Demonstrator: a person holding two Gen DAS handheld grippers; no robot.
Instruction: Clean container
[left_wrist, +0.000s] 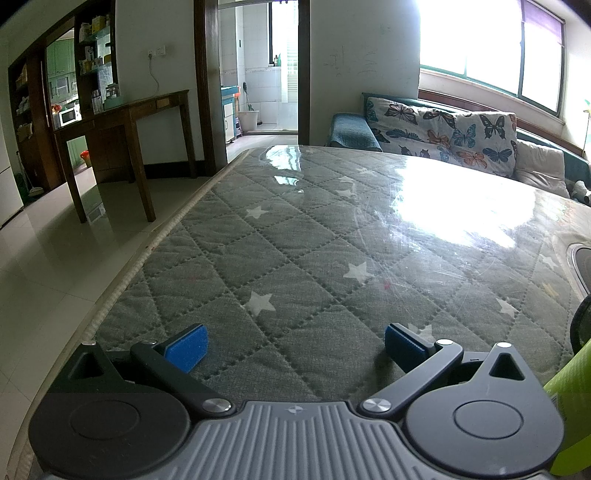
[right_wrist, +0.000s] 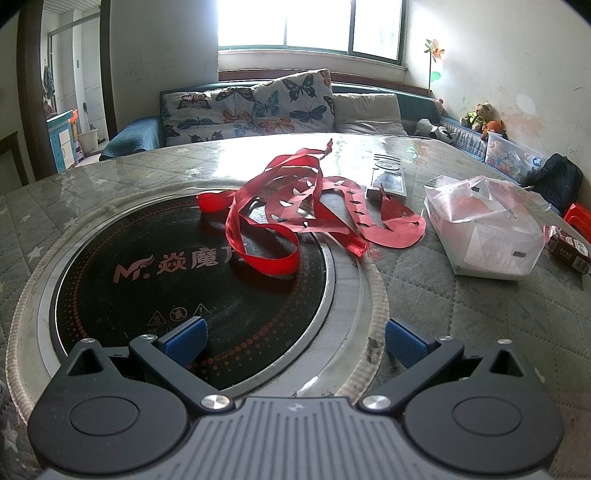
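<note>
My left gripper (left_wrist: 293, 345) and right gripper (right_wrist: 293, 341) both spread wide, empty; ribbon (right_wrist: 280, 221) crowds the worktop (left_wrist: 295, 240) ahead.

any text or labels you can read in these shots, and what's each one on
"M" winged logo followed by Chinese characters reading about "焱魔方", the last one partly covered by the red ribbon: on the round black cooktop.
Three small warning signs below it: pictograms only.
Print on the white bag and brown carton: too small to read.
</note>
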